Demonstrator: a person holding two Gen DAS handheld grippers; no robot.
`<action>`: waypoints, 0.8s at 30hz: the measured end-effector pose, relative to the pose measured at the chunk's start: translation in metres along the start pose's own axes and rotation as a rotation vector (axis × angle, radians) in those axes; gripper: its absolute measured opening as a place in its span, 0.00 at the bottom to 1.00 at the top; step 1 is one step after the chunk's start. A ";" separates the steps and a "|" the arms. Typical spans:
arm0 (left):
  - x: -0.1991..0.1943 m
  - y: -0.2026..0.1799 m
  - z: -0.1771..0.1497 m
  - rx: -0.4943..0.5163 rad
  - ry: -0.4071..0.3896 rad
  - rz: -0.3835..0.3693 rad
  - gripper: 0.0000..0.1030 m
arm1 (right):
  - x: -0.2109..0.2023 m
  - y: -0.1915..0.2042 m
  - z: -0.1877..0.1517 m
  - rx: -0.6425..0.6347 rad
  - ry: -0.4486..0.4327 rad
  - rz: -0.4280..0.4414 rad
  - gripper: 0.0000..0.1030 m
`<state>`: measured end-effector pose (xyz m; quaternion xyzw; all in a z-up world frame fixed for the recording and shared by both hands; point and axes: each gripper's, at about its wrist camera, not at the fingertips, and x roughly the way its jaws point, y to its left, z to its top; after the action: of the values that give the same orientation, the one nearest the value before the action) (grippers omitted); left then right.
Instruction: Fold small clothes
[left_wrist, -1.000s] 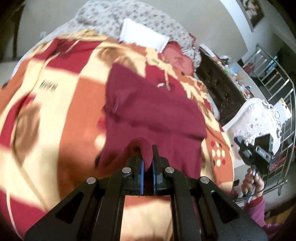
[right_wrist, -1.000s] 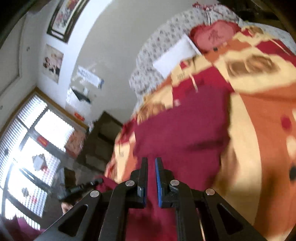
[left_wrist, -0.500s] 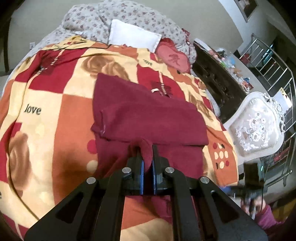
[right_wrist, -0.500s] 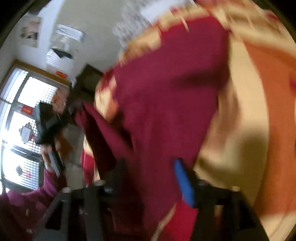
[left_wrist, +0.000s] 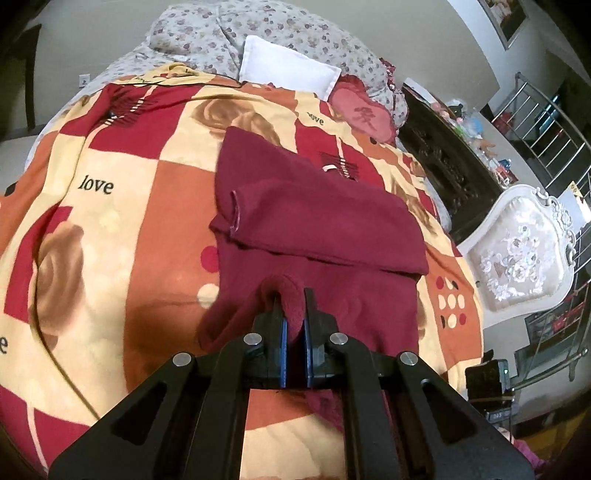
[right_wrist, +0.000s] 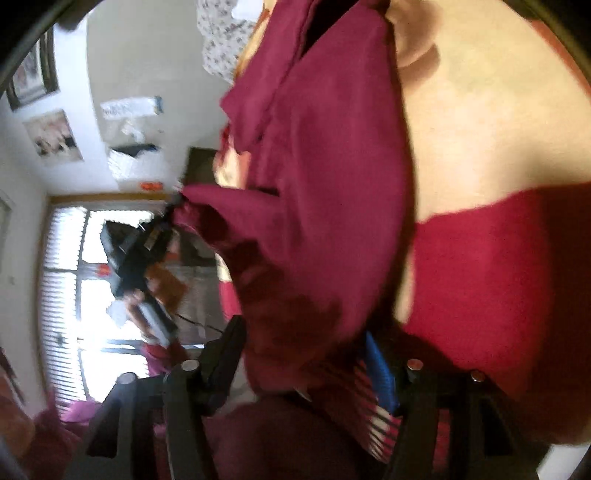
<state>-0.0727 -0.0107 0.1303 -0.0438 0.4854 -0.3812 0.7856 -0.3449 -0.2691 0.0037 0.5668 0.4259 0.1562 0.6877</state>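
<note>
A dark red garment (left_wrist: 317, 229) lies on the bed, one part folded across its middle. My left gripper (left_wrist: 291, 306) is shut on the garment's near edge and lifts a small bunch of cloth. In the right wrist view the same garment (right_wrist: 325, 184) fills the middle, blurred. My right gripper (right_wrist: 306, 350) is open, its jaws wide apart, with the garment's edge lying between them. Its blue pad (right_wrist: 376, 365) shows on the right side. The left gripper (right_wrist: 147, 243) also shows in the right wrist view, pinching the cloth corner.
The bed carries a red, orange and cream blanket (left_wrist: 110, 221) with a "love" print. A white pillow (left_wrist: 288, 70) and a pink heart cushion (left_wrist: 362, 110) lie at the far end. A dark cabinet (left_wrist: 443, 162) and a white chair (left_wrist: 517, 254) stand to the right.
My right gripper has opened wide and dropped close to the garment's edge. My left gripper stays shut on the cloth and has pulled back a little.
</note>
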 end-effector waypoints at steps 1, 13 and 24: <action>0.001 0.001 -0.001 -0.005 0.001 0.003 0.05 | 0.006 0.001 0.003 -0.007 0.009 -0.012 0.36; 0.012 0.002 0.050 -0.012 -0.071 -0.004 0.05 | -0.057 0.096 0.118 -0.312 -0.240 -0.010 0.12; 0.103 0.009 0.154 -0.033 -0.095 0.105 0.05 | -0.061 0.079 0.286 -0.204 -0.376 -0.098 0.13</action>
<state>0.0795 -0.1168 0.1317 -0.0492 0.4556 -0.3287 0.8258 -0.1413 -0.4728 0.0992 0.4921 0.2992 0.0565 0.8155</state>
